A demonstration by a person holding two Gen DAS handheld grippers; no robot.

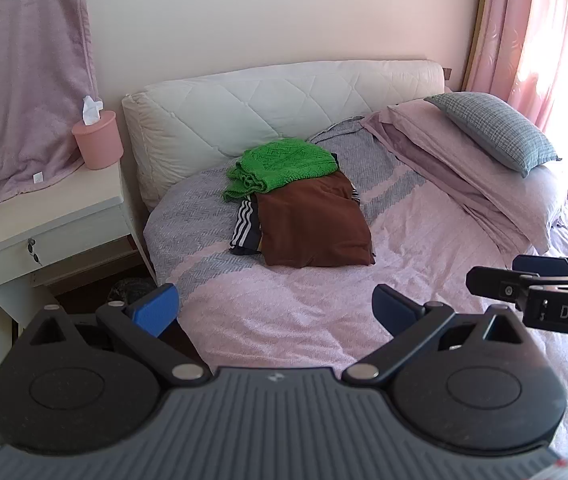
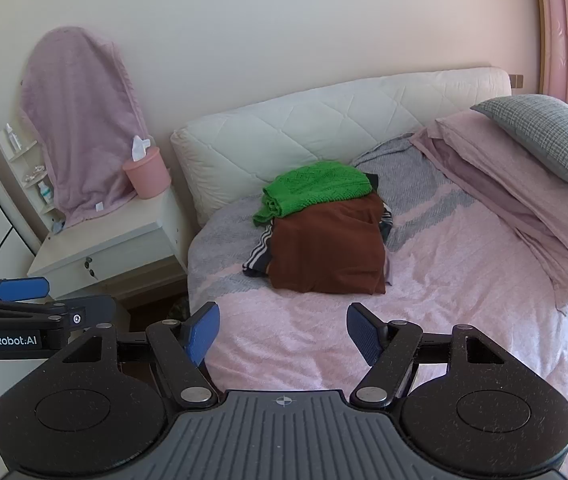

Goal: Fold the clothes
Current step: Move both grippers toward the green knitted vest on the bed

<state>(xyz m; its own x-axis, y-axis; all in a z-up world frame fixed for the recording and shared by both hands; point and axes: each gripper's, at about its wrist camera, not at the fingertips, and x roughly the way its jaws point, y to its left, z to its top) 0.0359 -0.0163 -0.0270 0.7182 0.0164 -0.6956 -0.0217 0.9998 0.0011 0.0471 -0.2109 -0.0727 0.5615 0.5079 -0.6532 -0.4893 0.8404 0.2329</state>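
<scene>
Clothes are lying far ahead on the pink bedspread: green knit sweater atop brown folded garment. Left gripper and right gripper are hovering spread, empty; reaching comes next.

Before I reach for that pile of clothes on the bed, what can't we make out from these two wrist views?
- Striped garment: mostly buried under the brown garment in both views; its shape is unknown.
- Pile's far side: hidden by the green knit.
- Whatever the purple towel covers: hidden in both views.
- Right gripper: cut off by the left view's right edge.
- Bottles on the shelf: too small to read.
</scene>
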